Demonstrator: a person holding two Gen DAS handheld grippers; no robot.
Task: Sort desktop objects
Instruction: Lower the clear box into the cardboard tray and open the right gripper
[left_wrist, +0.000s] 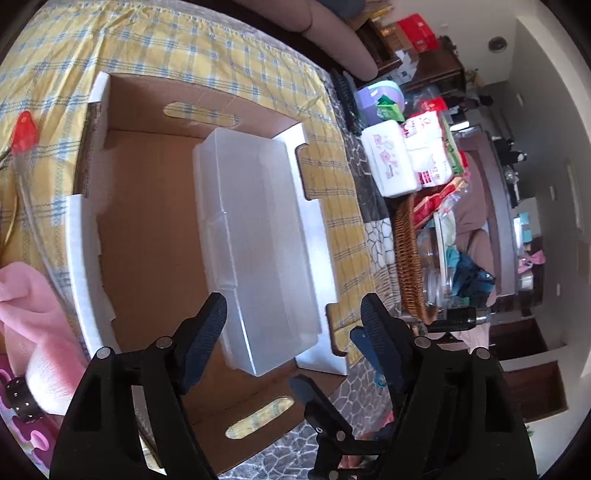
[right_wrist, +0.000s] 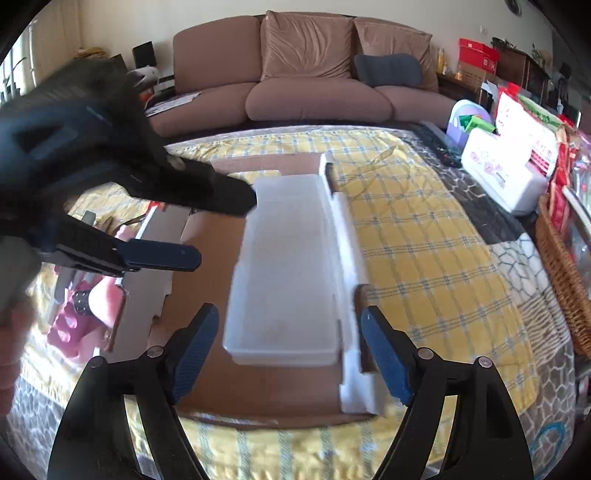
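Both tools fill the bottom of their own views, and each stands wide with nothing between its pads. From the left wrist, the left tool (left_wrist: 293, 312) hangs over the near end of a clear plastic box (left_wrist: 258, 240), one finger over the cardboard floor beside the box and the other past the tray's white edge; neither pad touches the box. From the right wrist, the right tool (right_wrist: 286, 334) straddles the near end of the same clear plastic box (right_wrist: 284, 266), again apart from it, its pads blue and ribbed.

That box is long, lidded and frosted, and it lies flat inside a shallow cardboard tray (left_wrist: 147, 229), against the side wall that has white foam strips along it. The rest of the tray floor is bare brown cardboard, with slot-shaped hand holes in its end walls. The tray sits on a desk covered by a yellow checked cloth (right_wrist: 424, 229).

In the right wrist view the left tool (right_wrist: 221, 225) comes in blurred from the left, one dark finger tip just beside the far end of the box.

A pink cloth (left_wrist: 33, 317) lies beside the tray, a wicker basket (left_wrist: 406, 258) stands at the cloth's edge, and a brown sofa (right_wrist: 306, 74) lies beyond the desk.
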